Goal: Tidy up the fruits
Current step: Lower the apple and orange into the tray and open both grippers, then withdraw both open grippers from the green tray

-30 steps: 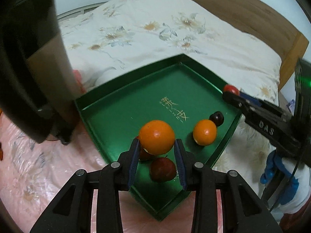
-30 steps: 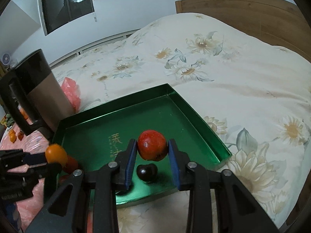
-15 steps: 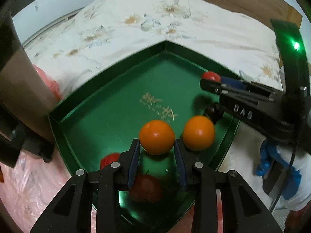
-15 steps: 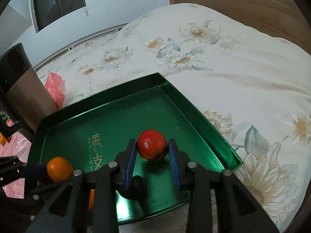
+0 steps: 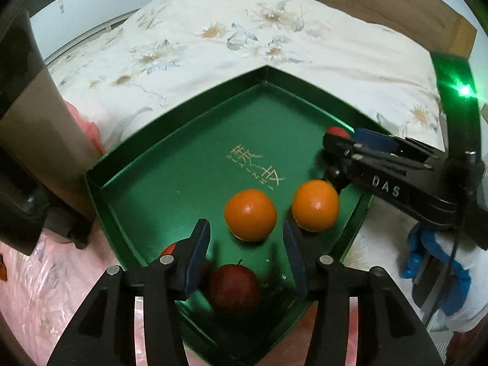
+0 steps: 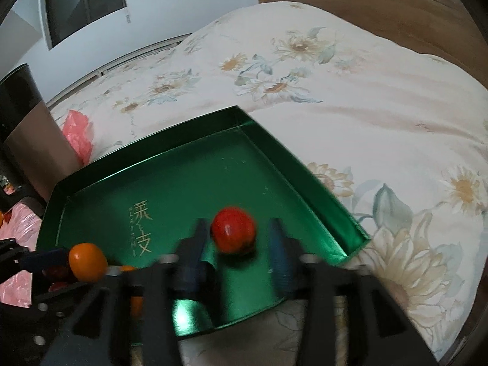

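Releasing both fruits at once: left tool [image 5: 245,238] now spread apart after clamping the round glossy orange [image 5: 250,214] half a second ago, right tool [image 6: 235,241] likewise parted from the round red tomato-like fruit [image 6: 233,234]. Sitting free on the floor of the shallow green metallic tray [image 5: 170,164] on the flowered bed, the orange at centre, just beside a second orange [image 5: 315,205] at its 3 o'clock. Lying at 6 o'clock of it, a dark red apple [image 5: 235,285], stem up toward 12. Resting toward the tray's 4 o'clock side in the right view, the red fruit, blurred. Counting both placements as probably done. Showing no long axis, either fruit; near-spherical, no clear pointing direction.
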Demonstrator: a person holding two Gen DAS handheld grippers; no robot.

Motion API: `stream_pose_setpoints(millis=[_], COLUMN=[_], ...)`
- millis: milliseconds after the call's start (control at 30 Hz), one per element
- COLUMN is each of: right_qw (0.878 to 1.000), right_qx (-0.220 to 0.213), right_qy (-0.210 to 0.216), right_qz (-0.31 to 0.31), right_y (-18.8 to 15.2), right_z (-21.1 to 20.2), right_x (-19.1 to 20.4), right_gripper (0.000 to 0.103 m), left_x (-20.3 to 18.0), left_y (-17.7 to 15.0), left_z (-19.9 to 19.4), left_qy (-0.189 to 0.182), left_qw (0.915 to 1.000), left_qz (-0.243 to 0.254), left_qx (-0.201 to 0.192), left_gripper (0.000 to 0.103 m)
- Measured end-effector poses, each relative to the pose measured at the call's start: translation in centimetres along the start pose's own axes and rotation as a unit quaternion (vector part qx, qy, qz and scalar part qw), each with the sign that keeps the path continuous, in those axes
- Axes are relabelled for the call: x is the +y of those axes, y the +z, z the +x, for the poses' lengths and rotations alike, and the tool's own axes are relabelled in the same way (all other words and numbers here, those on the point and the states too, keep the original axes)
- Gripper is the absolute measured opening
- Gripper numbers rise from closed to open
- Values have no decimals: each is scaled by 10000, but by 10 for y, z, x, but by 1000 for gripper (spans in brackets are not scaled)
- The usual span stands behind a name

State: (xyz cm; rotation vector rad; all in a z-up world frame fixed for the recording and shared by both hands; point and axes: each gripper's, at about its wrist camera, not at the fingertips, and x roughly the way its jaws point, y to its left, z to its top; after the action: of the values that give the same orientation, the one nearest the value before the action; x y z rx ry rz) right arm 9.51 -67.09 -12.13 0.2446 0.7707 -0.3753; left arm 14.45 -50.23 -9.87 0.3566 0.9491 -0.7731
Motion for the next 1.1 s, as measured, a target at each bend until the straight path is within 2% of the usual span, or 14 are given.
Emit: stream_pose_setpoints(millis=[100, 267, 333, 500, 600, 700, 1100], right_qw=[10000, 9999, 9998, 9996, 9996, 9994, 9980], right_qx=[-49, -132, -186, -266, -258, -309, -351], right_qy=[2, -17, -27, -41, -17, 52, 317], right_qz=[22, 26, 47, -1, -83, -146, -421], right_y=[1, 2, 1, -7, -15, -25, -61], right_z=[-7, -22, -32, -56, -70, -87, -142], right_x=[0, 1, 2, 12, 23, 35, 93], right_gripper=[85, 86, 94, 97, 98, 103, 103], left_x=[1, 4, 9, 15, 18, 19, 32], left_y=[1, -5, -12, -28, -37, -50, -92], left_z=[-7, -26, -38, -60, -72, -91, -159], left_qy=[19, 75, 93, 255, 395, 537, 863], left_qw=[10000, 9998, 9995, 9982, 9971, 9956, 9895], left_qz=[-31, -112, -238, -449, -533, -594, -816], left_qx=[-58, -154, -184, -299, -365, -487, -822], left_gripper=[52, 52, 53, 55, 55, 57, 61])
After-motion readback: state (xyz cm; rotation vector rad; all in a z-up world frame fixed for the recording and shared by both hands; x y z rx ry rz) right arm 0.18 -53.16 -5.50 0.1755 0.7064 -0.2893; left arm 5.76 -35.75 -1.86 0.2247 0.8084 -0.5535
